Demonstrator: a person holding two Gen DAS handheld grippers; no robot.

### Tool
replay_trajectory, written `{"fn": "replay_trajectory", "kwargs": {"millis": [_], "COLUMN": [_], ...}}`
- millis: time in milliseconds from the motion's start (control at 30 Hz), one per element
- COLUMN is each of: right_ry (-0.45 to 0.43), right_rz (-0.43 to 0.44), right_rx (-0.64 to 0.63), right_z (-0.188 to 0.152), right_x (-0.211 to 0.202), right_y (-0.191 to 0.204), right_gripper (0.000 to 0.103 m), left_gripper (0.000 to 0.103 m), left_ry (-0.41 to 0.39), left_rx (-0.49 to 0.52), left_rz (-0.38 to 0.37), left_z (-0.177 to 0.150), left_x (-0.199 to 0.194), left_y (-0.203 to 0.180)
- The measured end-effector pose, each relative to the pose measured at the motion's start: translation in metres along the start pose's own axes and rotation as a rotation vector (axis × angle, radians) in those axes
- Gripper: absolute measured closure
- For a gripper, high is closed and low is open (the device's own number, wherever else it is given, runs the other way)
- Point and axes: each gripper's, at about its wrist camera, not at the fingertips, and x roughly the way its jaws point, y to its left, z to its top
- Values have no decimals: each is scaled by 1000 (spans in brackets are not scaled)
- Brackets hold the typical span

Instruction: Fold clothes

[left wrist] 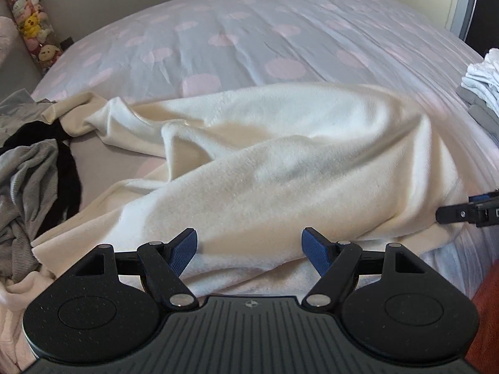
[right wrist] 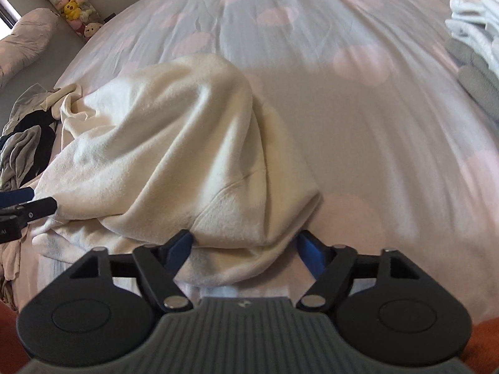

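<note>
A cream fleece garment [left wrist: 280, 168] lies crumpled on the bed [left wrist: 249, 31], near its front edge, bunched into soft ridges with one raised fold toward the right. The bed sheet is pale with pink dots.

The left gripper [left wrist: 249, 246] sits low over the near hem of the fleece, its blue fingers [left wrist: 187, 249] spread wide, with cloth lying between and below them. They grip nothing.

The right gripper [right wrist: 246, 246] is at the fleece's right near corner. Its fingers [right wrist: 179, 247] are also wide apart, and a bulge of the fleece [right wrist: 187, 143] hangs down between them; the cloth touches or overlaps the tips, but the fingers are not closed on it. In the left wrist view the right gripper's tip [left wrist: 467, 212] shows at the right edge, touching the fleece's side. In the right wrist view the left gripper [right wrist: 25, 208] shows at the left edge, against the cloth.

To the left of the fleece lies a heap of grey and black clothes [left wrist: 28, 168], touching its far left end. At the bed's right side stands a stack of folded white and grey laundry [left wrist: 483, 87], well apart from the fleece. Plush toys [left wrist: 34, 25] hang in a column by the wall at the far left.
</note>
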Motion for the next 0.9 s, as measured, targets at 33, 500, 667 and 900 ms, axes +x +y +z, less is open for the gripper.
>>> {"fn": "replay_trajectory", "kwargs": {"millis": [33,500,667,900], "right_ry": [-1,-250,-396,-662], "right_rz": [5,65,45,51], "right_rx": [-1,-78,-127,-281], "right_z": [0,-3,14,64], "right_x": [1,-44,-81,-179], "right_y": [0,15,23,47], "right_gripper": [44,84,85,85], "left_gripper": [30,98,99,100], "left_ry": [11,-19,-104,-151], "left_rx": [17,-9,-75,-113], "left_rz": [-17,6,-70,-335], "left_z": [-2,-1,14,21], "left_x": [4,1,-51,-111], "left_y": [-5,-10,2,-11]}}
